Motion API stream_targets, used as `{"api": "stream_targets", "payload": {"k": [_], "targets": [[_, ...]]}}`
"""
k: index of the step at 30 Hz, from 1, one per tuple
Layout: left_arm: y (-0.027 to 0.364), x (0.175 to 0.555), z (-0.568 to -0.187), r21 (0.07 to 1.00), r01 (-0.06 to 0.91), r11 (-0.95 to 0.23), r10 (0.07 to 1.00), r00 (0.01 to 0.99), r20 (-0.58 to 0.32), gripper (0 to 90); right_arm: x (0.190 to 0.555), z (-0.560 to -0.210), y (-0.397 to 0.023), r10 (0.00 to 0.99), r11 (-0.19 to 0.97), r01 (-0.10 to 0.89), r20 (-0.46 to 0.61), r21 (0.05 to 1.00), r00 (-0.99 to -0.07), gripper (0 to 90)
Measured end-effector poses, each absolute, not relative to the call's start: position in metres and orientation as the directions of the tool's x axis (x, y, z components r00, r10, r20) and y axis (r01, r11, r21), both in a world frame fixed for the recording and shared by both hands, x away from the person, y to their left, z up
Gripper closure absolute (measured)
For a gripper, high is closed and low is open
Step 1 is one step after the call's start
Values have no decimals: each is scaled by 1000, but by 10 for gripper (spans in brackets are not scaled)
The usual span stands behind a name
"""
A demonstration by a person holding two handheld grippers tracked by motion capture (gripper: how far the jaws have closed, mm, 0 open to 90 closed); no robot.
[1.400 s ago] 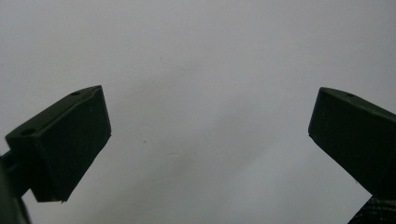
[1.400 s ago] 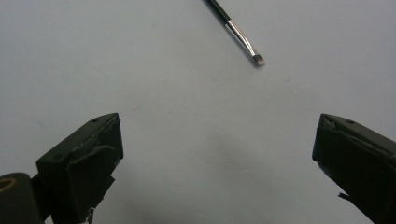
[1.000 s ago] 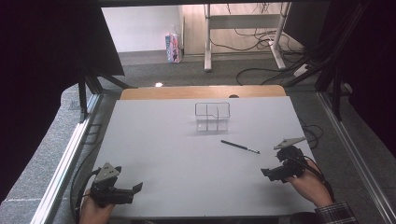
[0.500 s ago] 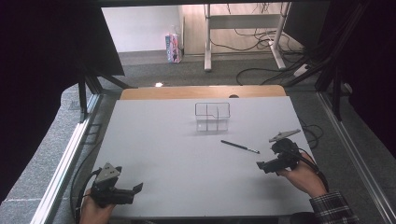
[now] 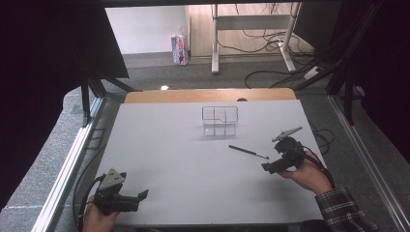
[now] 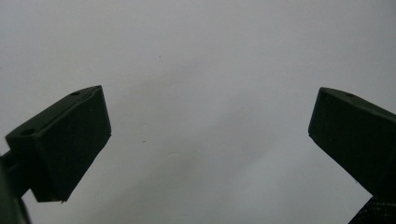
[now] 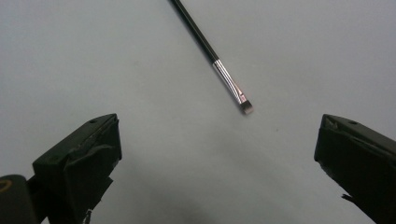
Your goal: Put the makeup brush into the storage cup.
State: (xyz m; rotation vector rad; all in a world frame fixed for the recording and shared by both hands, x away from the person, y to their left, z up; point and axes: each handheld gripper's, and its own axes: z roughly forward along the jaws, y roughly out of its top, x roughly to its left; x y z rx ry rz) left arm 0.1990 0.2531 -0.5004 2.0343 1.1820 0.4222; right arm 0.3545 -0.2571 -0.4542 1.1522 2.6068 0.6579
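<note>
Brush (image 7: 212, 56) handle runs off-frame beyond right gripper (image 7: 217, 154), both grippers' jaws spread.

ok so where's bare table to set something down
Widest free patch: left half of the table, between the clear organizer and the left gripper. The front centre is bare too. Tightest spot: right side, where the brush lies before the right gripper.

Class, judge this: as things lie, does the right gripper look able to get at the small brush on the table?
Probably yes. The right gripper is open, the brush lies flat just ahead of its jaws, and nothing stands between them on the table.
</note>
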Motion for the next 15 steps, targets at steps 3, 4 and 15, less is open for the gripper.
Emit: {"api": "stream_targets", "payload": {"k": [3,4,15], "targets": [[253,199,-500,732,608,-309,848,524,-77,2,362,-453,-252,738,598,644,-16,478,-674,48],[253,199,-500,731,608,-309,848,524,-77,2,363,-452,-251,738,598,645,-13,476,-674,55],[253,199,-500,731,607,-311,848,525,-75,2,380,-454,-238,715,627,628,-19,460,-699,115]]}}
